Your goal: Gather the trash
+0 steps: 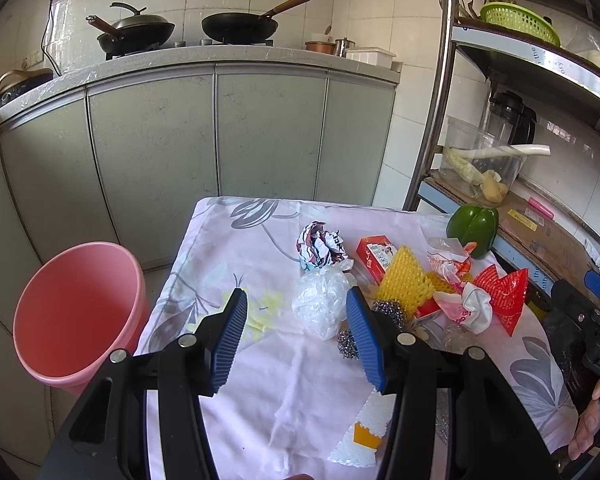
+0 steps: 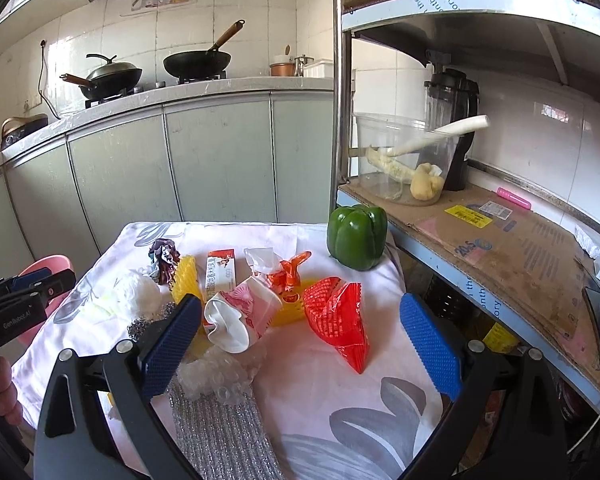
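Note:
Trash lies on a floral tablecloth (image 1: pixel 260 380): a crumpled white plastic bag (image 1: pixel 320 300), a crumpled printed wrapper (image 1: pixel 320 245), a red carton (image 1: pixel 374 258), yellow foam net (image 1: pixel 404 282), a crushed paper cup (image 2: pixel 240 316) and a red mesh wrapper (image 2: pixel 340 320). A pink bucket (image 1: pixel 76 312) stands on the floor left of the table. My left gripper (image 1: pixel 296 300) is open, hovering just before the white plastic bag. My right gripper (image 2: pixel 300 316) is open and empty, with the paper cup and the red mesh wrapper between its fingers' line of sight.
A green bell pepper (image 2: pixel 357 242) sits at the table's far right corner. Steel scourers (image 1: pixel 348 344) and a silver mesh strip (image 2: pixel 220 432) lie near the front. A metal shelf rack (image 2: pixel 500 248) with cardboard and a clear tub (image 2: pixel 404 160) stands right. Kitchen cabinets (image 1: pixel 220 132) stand behind.

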